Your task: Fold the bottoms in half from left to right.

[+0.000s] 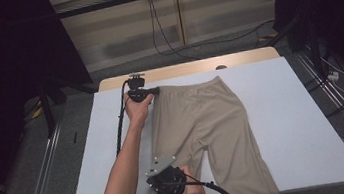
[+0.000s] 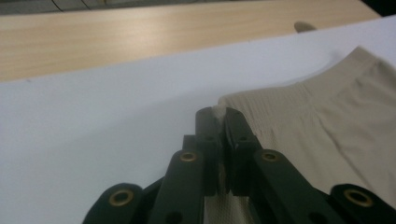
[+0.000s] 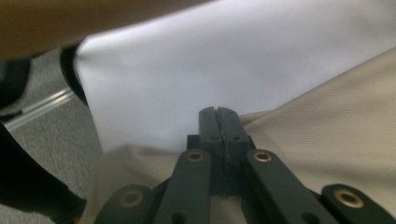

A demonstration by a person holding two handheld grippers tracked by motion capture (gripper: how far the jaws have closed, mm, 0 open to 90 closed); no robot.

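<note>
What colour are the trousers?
Plain beige trousers, seen best in the high view.

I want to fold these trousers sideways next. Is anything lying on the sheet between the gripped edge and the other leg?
Nothing visible: the left gripper and right gripper clamp the trousers, and the white sheet beside them lies bare.

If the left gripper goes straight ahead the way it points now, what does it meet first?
The left gripper, shut on the trousers' waistband corner, points over bare white table cover; the wooden table edge probably comes next.
</note>
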